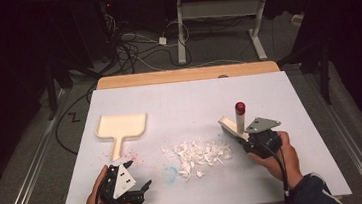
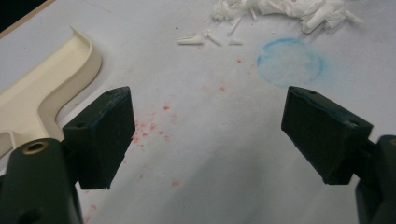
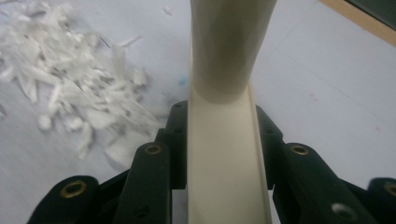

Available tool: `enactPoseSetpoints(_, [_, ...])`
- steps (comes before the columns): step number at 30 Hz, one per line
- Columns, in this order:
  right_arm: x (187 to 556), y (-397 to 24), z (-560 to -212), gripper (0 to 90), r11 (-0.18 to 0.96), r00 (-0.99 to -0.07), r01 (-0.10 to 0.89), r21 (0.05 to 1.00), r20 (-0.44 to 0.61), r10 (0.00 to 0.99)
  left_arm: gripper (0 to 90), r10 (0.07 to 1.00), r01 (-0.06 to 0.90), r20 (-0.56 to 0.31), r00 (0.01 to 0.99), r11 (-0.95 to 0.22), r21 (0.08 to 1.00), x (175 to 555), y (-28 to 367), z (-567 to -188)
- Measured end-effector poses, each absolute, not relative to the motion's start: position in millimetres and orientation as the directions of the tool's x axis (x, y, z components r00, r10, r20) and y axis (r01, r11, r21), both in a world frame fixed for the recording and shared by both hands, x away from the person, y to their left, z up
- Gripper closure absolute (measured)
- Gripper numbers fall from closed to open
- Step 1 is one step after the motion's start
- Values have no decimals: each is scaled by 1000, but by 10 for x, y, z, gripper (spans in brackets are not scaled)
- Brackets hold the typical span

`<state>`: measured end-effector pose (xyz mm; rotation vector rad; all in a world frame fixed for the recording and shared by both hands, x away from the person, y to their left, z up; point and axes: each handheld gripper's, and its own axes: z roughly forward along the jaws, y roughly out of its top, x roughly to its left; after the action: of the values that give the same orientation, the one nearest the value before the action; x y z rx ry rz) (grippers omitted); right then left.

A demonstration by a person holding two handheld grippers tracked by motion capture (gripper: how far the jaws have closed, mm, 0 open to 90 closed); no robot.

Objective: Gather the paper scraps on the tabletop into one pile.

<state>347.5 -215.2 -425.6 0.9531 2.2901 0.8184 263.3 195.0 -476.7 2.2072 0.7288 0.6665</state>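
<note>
A cream brush (image 1: 235, 123) with a red-capped upright handle stands right of a pile of white paper scraps (image 1: 199, 153). My right gripper (image 1: 247, 141) is shut on the brush's cream base (image 3: 224, 154), with the scraps (image 3: 70, 93) to its left. A cream dustpan (image 1: 121, 126) lies flat at the left, handle toward me. My left gripper (image 1: 139, 174) rests near the front edge, open, with nothing between its fingers. In the left gripper view my left gripper (image 2: 205, 135) points over bare sheet, with the dustpan (image 2: 42, 88) at its left and the scraps (image 2: 280, 9) ahead.
A white sheet (image 1: 189, 101) covers the table, with a wooden strip (image 1: 186, 75) at the far edge. A blue smudge (image 1: 170, 172) and red specks (image 1: 135, 155) mark the sheet near the left gripper. Cables (image 1: 134, 51) and a desk frame (image 1: 181, 31) lie beyond the table.
</note>
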Motion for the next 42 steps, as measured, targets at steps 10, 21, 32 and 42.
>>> enactPoseSetpoints(10, [3419,-1609,-4308,679,562,-675,384,732,-193,712,168,659,297,236,714,-590,751,2640,1954,-4773])
enactPoseSetpoints(21, [3463,-1670,-4124,679,513,-673,333,791,-181,717,168,659,301,235,715,-593,747,2644,1944,-4779])
enactPoseSetpoints(32, [3915,-1783,-4010,679,547,-618,294,784,-280,734,168,660,305,230,715,-591,747,2660,1943,-4785])
enactPoseSetpoints(42, [4385,-1457,-4381,679,689,-686,238,685,-383,618,168,660,313,227,716,-594,741,2672,1950,-4805])
